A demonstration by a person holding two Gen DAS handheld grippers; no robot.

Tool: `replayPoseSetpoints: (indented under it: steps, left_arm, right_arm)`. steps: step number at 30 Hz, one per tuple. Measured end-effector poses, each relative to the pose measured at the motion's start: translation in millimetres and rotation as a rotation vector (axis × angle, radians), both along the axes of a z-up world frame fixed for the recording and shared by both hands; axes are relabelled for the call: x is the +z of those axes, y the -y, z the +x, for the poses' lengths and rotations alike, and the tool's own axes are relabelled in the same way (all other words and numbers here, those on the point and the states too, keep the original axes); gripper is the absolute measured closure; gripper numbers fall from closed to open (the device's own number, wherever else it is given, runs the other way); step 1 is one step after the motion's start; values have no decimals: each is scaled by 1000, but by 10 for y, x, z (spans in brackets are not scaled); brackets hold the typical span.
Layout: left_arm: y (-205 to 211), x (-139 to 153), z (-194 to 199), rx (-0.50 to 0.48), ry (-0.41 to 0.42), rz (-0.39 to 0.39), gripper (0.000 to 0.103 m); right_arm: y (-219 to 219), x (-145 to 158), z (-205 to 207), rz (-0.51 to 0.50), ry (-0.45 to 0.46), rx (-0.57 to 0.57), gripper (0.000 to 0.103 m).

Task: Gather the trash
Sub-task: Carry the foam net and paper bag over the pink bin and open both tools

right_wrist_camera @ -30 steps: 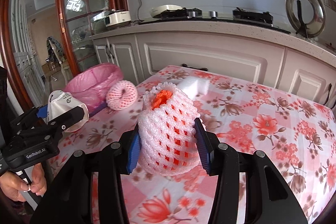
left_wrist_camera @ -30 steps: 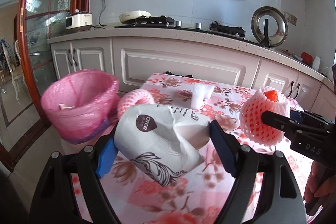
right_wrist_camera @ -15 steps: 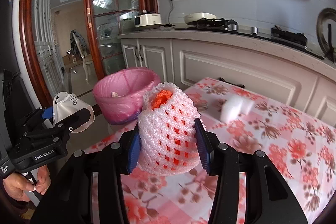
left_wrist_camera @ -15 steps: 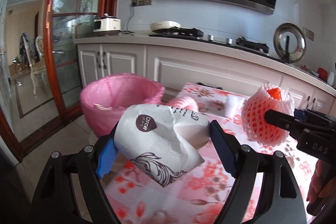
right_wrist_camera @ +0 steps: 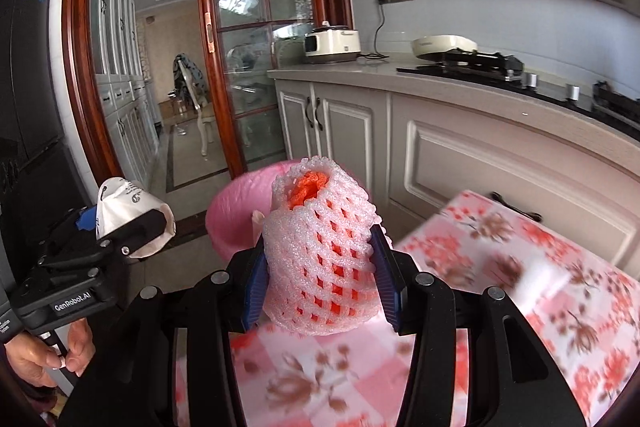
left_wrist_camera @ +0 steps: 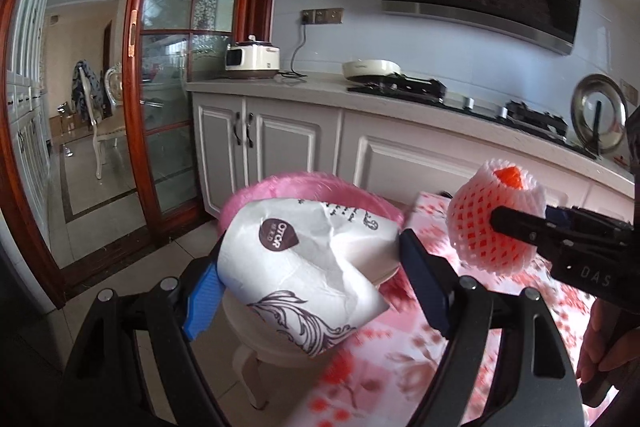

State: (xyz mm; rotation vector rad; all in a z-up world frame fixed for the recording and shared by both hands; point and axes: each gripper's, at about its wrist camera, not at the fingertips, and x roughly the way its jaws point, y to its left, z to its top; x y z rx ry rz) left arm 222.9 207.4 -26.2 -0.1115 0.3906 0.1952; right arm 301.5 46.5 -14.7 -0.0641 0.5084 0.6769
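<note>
My left gripper (left_wrist_camera: 308, 267) is shut on a crumpled white paper bag (left_wrist_camera: 304, 259) with a brown logo, held in front of the pink-lined trash bin (left_wrist_camera: 280, 187). My right gripper (right_wrist_camera: 318, 267) is shut on a pink foam fruit net (right_wrist_camera: 320, 247) with an orange piece inside. The net also shows in the left wrist view (left_wrist_camera: 492, 219), to the right of the bag. The bin (right_wrist_camera: 236, 211) lies just beyond the net in the right wrist view, left of the table. The left gripper with the bag (right_wrist_camera: 128, 223) shows at the left there.
A table with a pink floral cloth (right_wrist_camera: 500, 267) lies below and to the right. The bin stands on a white stool (left_wrist_camera: 272, 343). White kitchen cabinets (left_wrist_camera: 320, 147) with a stove run behind. A wood-framed glass door (left_wrist_camera: 160, 87) is at the left.
Both grippers have moved left and up toward the trash bin, still holding the bag and the foam net. The bin now sits right behind the bag.
</note>
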Motion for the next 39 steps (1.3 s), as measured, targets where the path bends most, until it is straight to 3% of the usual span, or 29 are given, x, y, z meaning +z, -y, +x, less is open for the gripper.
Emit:
replayPoseSetpoints:
  steps: [9, 22, 26, 28, 29, 39]
  left_arm:
    - [-374, 36, 596, 40, -8, 9, 24]
    - [-754, -214, 1380, 52, -42, -38, 24]
    - [-843, -320, 1507, 58, -45, -70, 23]
    - [-880, -373, 1568, 63, -48, -85, 17]
    - [-899, -396, 1587, 71, -50, -87, 12]
    - [-951, -398, 1475, 141, -34, -78, 7]
  right_arm:
    - [-431, -3, 583, -3, -14, 64, 57]
    - [-847, -123, 1417, -20, -30, 168, 56]
    - [-873, -190, 1585, 5, -68, 207, 49]
    - [-892, -246, 1651, 8, -86, 229, 40]
    - [-898, -267, 1671, 3, -80, 225, 40]
    - [-600, -265, 1619, 26, -93, 187, 38]
